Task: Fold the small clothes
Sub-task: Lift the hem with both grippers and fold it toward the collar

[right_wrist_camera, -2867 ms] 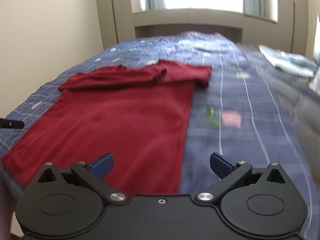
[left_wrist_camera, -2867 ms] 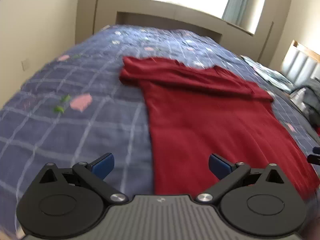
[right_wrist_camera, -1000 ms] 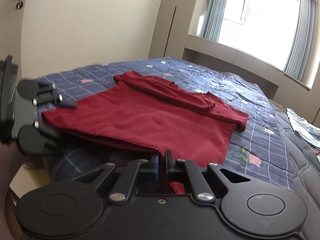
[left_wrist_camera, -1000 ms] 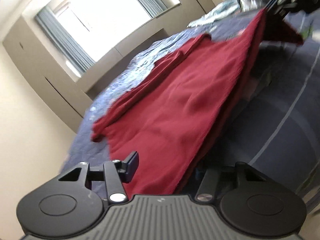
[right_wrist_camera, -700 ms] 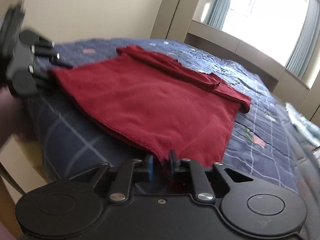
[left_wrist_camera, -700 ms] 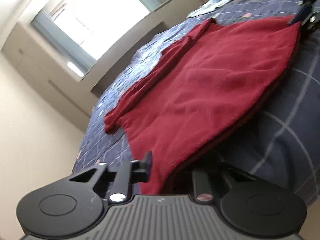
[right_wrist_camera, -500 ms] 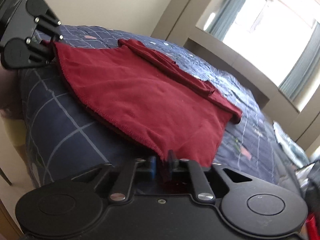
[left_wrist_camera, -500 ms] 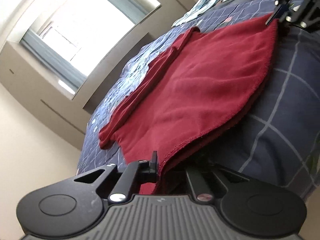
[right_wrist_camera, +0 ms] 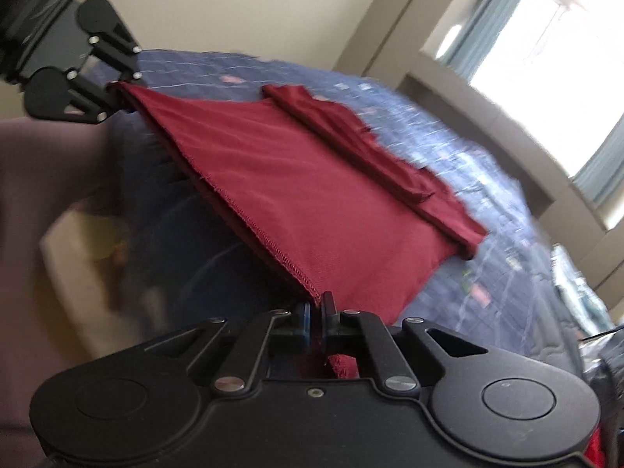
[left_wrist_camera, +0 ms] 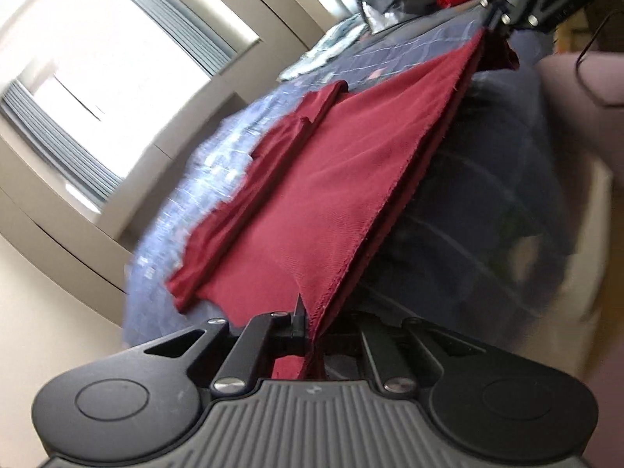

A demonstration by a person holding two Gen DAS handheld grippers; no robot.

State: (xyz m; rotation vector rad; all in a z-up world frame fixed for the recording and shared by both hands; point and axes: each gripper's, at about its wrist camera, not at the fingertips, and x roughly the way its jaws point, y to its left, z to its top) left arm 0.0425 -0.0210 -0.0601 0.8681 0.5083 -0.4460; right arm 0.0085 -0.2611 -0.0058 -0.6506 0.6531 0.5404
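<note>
The left wrist view looks forward from just behind the left gripper [left_wrist_camera: 312, 327], very low and close to the red garment [left_wrist_camera: 312, 202], and it is rolled to one side, so the bed [left_wrist_camera: 487, 195] appears tilted. It faces toward the window [left_wrist_camera: 97, 58]. The right wrist view sits behind the right gripper [right_wrist_camera: 316, 312], also low and tilted. Both views share the same garment and bed, and each one shows the other gripper at the far corner of the hem.

Left gripper [left_wrist_camera: 310, 331] and right gripper [right_wrist_camera: 316, 318], well apart, both clamp their fingers closed.
</note>
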